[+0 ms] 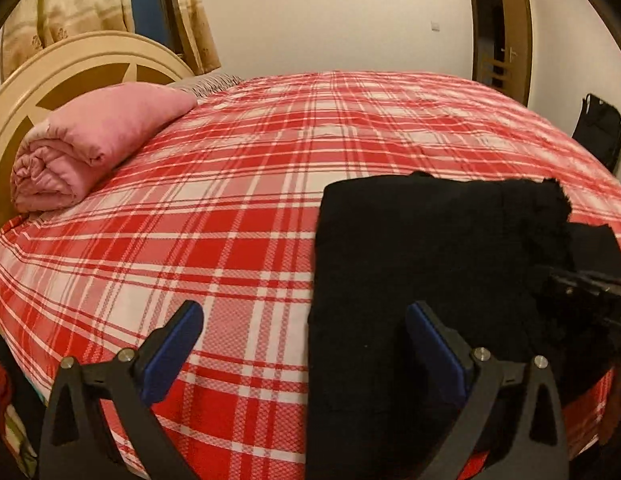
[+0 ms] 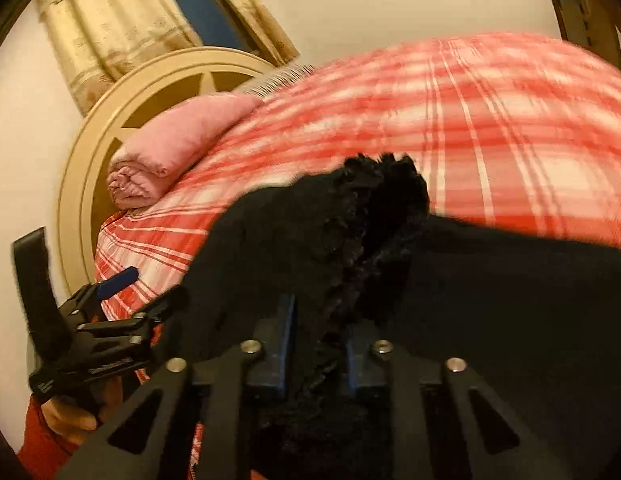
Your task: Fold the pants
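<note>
Black pants (image 1: 422,264) lie folded on the red plaid bed (image 1: 238,200), at its near right part. My left gripper (image 1: 304,320) is open and empty, its right finger over the pants' left edge, its left finger over bare sheet. My right gripper (image 2: 320,332) is shut on a fuzzy edge of the pants (image 2: 350,232) and holds it lifted off the bed. The right gripper also shows at the right edge of the left wrist view (image 1: 590,292). The left gripper shows at the lower left of the right wrist view (image 2: 130,284).
A rolled pink blanket (image 1: 82,144) lies by the round cream headboard (image 1: 62,68) at the left. Curtains (image 1: 70,4) hang behind it. A wooden door (image 1: 506,28) and a black bag (image 1: 598,128) stand at the far right.
</note>
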### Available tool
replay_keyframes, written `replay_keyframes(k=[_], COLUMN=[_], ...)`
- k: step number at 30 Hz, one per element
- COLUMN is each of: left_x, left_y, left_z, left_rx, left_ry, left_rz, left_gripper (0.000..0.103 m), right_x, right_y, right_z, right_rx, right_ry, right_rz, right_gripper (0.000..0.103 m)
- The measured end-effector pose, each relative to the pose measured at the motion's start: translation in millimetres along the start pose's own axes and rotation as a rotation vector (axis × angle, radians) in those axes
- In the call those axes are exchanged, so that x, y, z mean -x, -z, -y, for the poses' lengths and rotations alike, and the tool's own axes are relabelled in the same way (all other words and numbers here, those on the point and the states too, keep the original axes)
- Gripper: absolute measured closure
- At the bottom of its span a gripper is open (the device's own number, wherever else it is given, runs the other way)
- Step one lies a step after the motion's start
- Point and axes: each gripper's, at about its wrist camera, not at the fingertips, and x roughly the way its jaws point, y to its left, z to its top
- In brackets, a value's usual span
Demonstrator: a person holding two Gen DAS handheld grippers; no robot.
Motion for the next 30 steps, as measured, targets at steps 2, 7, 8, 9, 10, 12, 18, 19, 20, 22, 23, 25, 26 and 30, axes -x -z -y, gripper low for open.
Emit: replay_keyframes(k=[2,7,8,9,10,12,18,19,20,22,23,25,26,30], left_x=[2.5,14.1,15.7,17.2,18.4,20.5,19.2,18.0,16.5,12.5,10.9,6.6,4.7,-12.6], left_y=[-3.8,-20.2,-23.7,-26.6,-29.4,-34.1,-43.7,-43.9,-43.6,-41.4,-39.8,-33.6,-30.6,-16.0], left_z=[-2.8,-10.9,-12.1,-12.5,-12.3,-8.2,30.1,38.6,47.6,66.0,73.3,91.5,97.6,113.7], left_rx=[0.01,0.036,0.041,0.047,0.053,0.055,-0.018,-0.032,-0.041,-0.056,-0.064,-0.096,-0.113,-0.164], left_ry=[0.008,0.018,0.029,0.036,0.045,0.064,0.105,0.115,0.129,0.158,0.162,0.153,0.147,0.084], left_rz=[0.006,0.027,0.029,0.028,0.03,0.036,0.049,0.046,0.039,0.017,0.01,-0.006,-0.011,-0.07], left_gripper=[0.0,0.0,0.0,0.0,0.0,0.0,0.0,0.0,0.0,0.0,0.0,0.0,0.0,0.0], right_x=[16.7,77.8,86.7,101.4,110.9,125.7,133.7,127.1,123.9,119.0,119.6,120.4,119.6,132.7], right_y=[-5.4,-17.4,-18.4,-17.6,-16.2,-8.8,37.6,46.7,50.4,56.1,56.9,56.1,56.0,54.1], right_z=[-6.8,0.0,3.4,17.2,29.0,51.9,123.2,132.2,136.9,147.0,153.0,156.5,154.3,153.6], right_rx=[0.029,0.039,0.03,0.004,-0.019,-0.054,-0.218,-0.245,-0.251,-0.27,-0.298,-0.308,-0.3,-0.31], right_ry=[-0.018,-0.058,-0.056,-0.05,-0.038,0.006,0.122,0.12,0.118,0.106,0.081,0.063,0.068,0.094], right_rz=[0.033,0.094,0.1,0.109,0.113,0.115,0.047,0.034,0.035,0.043,0.05,0.042,0.038,0.016], right_gripper=[0.085,0.086,0.086,0.086,0.086,0.086,0.087,0.086,0.086,0.086,0.086,0.086,0.085,0.066])
